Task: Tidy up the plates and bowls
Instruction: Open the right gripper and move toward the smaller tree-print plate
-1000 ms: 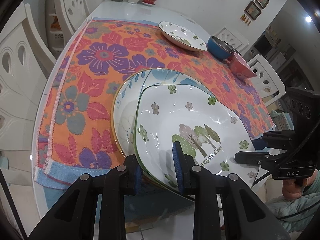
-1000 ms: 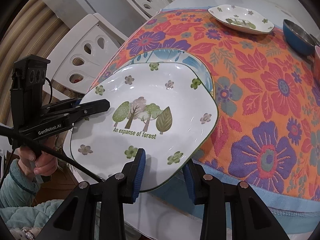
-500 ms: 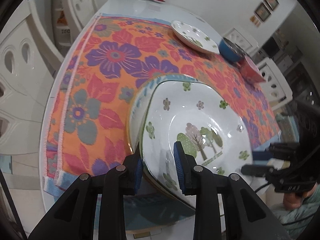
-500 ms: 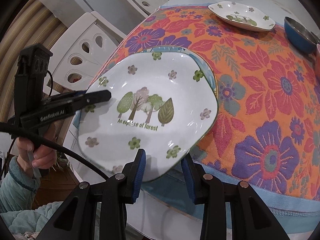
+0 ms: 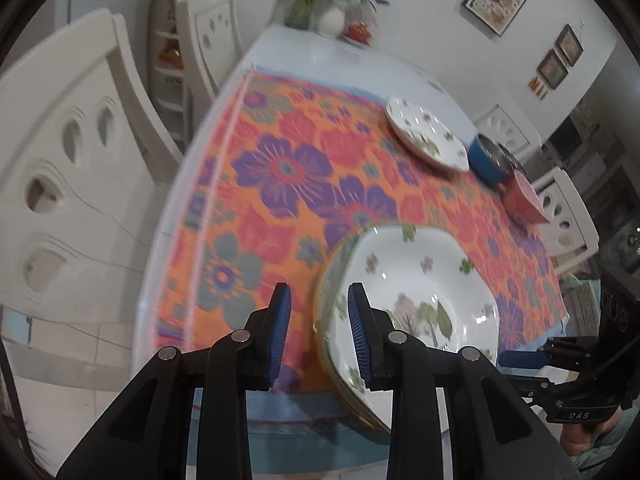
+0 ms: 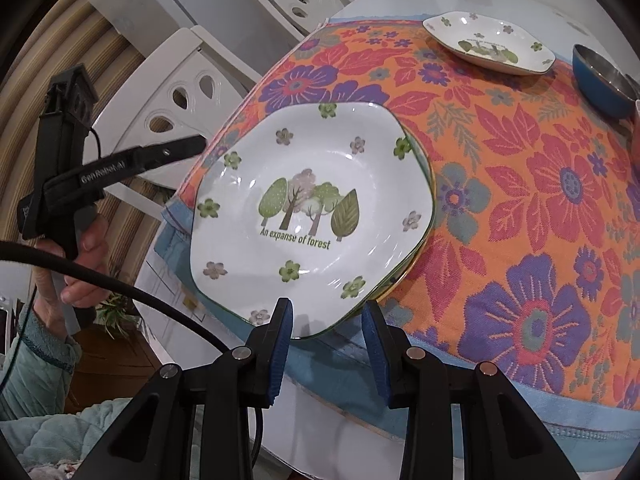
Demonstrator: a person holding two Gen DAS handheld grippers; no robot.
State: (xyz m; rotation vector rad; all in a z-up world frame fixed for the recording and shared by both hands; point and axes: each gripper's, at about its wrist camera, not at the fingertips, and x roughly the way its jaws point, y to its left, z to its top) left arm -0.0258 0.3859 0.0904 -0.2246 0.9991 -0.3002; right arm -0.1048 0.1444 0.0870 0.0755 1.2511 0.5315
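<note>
A white plate with a forest picture [image 6: 312, 200] [image 5: 420, 280] lies stacked on a gold-rimmed plate [image 6: 430, 216] at the near edge of the floral cloth [image 6: 540, 200]. My right gripper [image 6: 326, 312] [image 5: 516, 364] stands open, with the top plate's near corner in the gap between its blue pads, not pressed. My left gripper [image 5: 318, 292] [image 6: 188, 148] hovers just off the stack's left rim, narrowly open and holding nothing. Farther back sit a second forest plate [image 6: 488, 44] [image 5: 424, 136], a blue bowl [image 6: 600, 80] [image 5: 492, 160] and a red bowl [image 5: 524, 200].
White chairs [image 5: 80, 184] [image 6: 176, 100] stand close along the table's left side. A vase with flowers [image 5: 332, 20] and a small red pot are at the far end. A person's hand [image 6: 84, 264] holds the left gripper's handle; a black cable crosses below it.
The forest plate has slid into line over the gold-rimmed plate and now rests on it. My left gripper let go of the rim, rose and drew back to the left. The right gripper kept still.
</note>
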